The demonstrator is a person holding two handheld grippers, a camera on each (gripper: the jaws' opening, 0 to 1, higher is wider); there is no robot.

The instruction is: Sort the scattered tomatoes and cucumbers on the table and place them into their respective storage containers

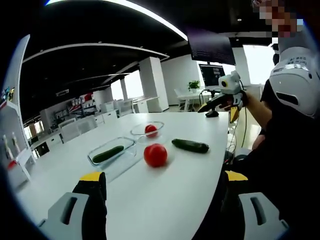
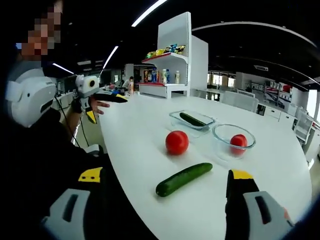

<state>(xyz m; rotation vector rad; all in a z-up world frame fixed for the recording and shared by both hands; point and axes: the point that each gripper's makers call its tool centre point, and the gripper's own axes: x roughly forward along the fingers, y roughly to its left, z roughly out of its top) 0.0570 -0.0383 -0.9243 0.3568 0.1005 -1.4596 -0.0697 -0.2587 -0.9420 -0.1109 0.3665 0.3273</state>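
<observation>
On the white table point(image 1: 165, 200) a loose red tomato point(image 1: 155, 155) point(image 2: 177, 142) lies beside a loose dark green cucumber point(image 1: 190, 145) point(image 2: 183, 179). A rectangular glass container point(image 1: 131, 141) point(image 2: 175, 116) holds one cucumber point(image 1: 108, 154) point(image 2: 192, 119). A round glass bowl point(image 1: 136, 131) point(image 2: 217, 131) holds one tomato point(image 1: 151, 130) point(image 2: 238, 141). My left gripper point(image 1: 164, 176) is open, short of the loose tomato, holding nothing. My right gripper point(image 2: 166, 175) is open with its jaws either side of the loose cucumber, apart from it. Each gripper also appears far off in the other view, right gripper point(image 1: 222, 100) and left gripper point(image 2: 95, 92).
The person's dark-clothed body point(image 1: 285, 150) point(image 2: 40, 165) stands at the table's curved edge. A white shelf unit with snacks and bottles point(image 2: 167, 55) stands beyond the table's far end. A monitor point(image 1: 210, 75), a potted plant point(image 1: 194, 85) and other white desks are in the background.
</observation>
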